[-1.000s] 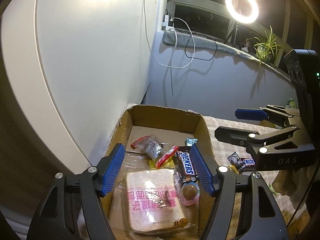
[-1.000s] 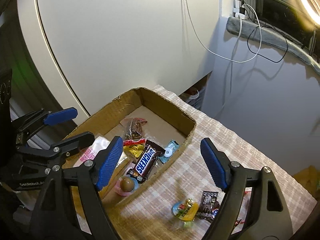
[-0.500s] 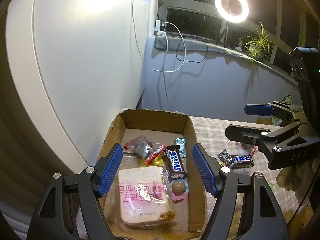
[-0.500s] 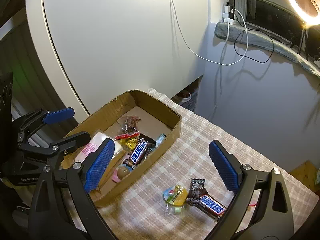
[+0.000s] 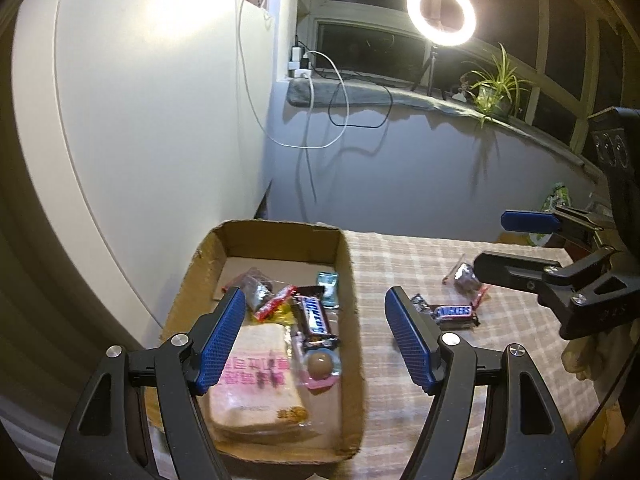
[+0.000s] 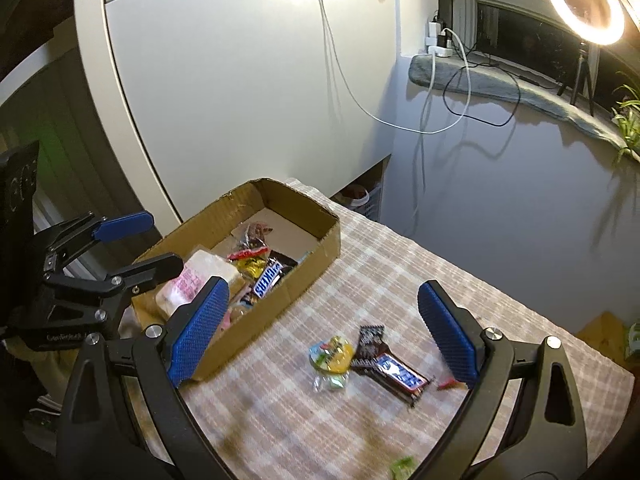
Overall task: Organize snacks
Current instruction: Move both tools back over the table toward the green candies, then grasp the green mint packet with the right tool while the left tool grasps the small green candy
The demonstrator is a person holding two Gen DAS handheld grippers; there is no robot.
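Note:
An open cardboard box [image 5: 352, 280] [image 6: 316, 240] sits on the checked tablecloth and holds several snacks: a wrapped bread pack [image 5: 256, 392], a Snickers bar [image 5: 316, 316], a chocolate ball in pink wrap [image 5: 320, 366]. Loose on the cloth lie a Snickers bar [image 6: 400, 374] [image 5: 454, 312], a dark wrapper [image 6: 370, 338], a yellow candy pack [image 6: 332, 354] and a small brown sweet [image 5: 464, 276]. My left gripper [image 5: 316, 340] is open and empty above the box's right wall. My right gripper [image 6: 320, 336] is open and empty above the loose snacks.
A white cabinet door [image 6: 240, 80] stands behind the box. A ring light [image 5: 440, 12] and a potted plant [image 5: 492, 88] stand on the window sill, from which cables [image 5: 320, 120] hang. A green wrapper [image 6: 402, 466] lies at the cloth's near edge.
Both grippers have pulled back and up from the box, still open. The right gripper has shifted right, so the loose snacks on the cloth lie between its fingers.

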